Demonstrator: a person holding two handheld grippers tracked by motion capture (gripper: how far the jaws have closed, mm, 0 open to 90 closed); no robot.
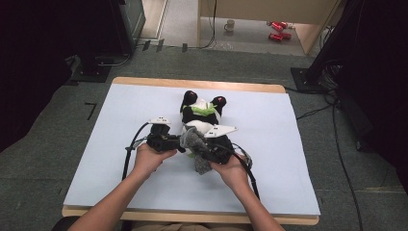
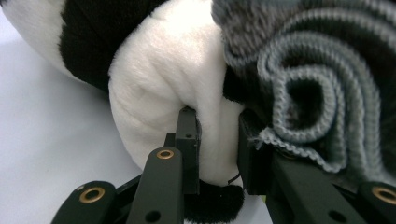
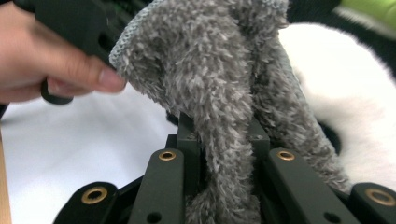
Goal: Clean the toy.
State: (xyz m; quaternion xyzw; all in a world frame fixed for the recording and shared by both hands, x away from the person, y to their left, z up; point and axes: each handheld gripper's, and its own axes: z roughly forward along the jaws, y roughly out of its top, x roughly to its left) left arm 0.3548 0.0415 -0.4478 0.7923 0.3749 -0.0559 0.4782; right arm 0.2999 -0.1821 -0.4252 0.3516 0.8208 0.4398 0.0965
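At mid-table, a plush panda lies on a pale blue mat as two hands work a fuzzy grey sock at its lower end. Left gripper view: the left gripper pinches a white plush limb, the sock's ribbed cuff just beside it. Right gripper view: the right gripper is clamped on the sock. Both items look soft, light and stretchy (best held by the cuff).
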